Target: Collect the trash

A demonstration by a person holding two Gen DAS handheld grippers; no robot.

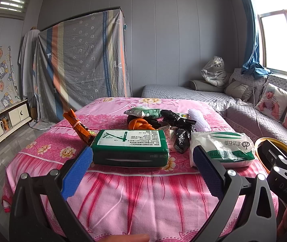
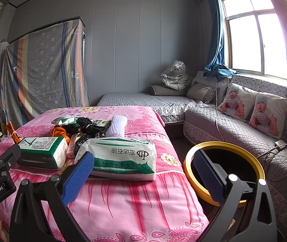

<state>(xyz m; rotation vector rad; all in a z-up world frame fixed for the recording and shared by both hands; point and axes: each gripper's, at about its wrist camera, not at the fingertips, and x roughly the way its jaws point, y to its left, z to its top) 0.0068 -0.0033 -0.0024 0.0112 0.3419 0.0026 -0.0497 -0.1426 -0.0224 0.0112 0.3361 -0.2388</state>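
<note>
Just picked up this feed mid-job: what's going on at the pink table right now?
Nothing is gripped yet. Both grippers, left gripper and right gripper, hang open at the near edge of the table. Ahead lie a green tissue pack, a white tissue pack, crumpled black plastic and an orange wrapper. A yellow-rimmed bin stands on the floor to the right.

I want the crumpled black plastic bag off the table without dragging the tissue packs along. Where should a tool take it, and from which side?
Probably from above, on the black plastic bag's near bunched end, which sticks up in the gap between the green tissue pack and the white tissue pack. The packs flank it, so a sideways approach looks blocked. The open left tool is nearest.
</note>
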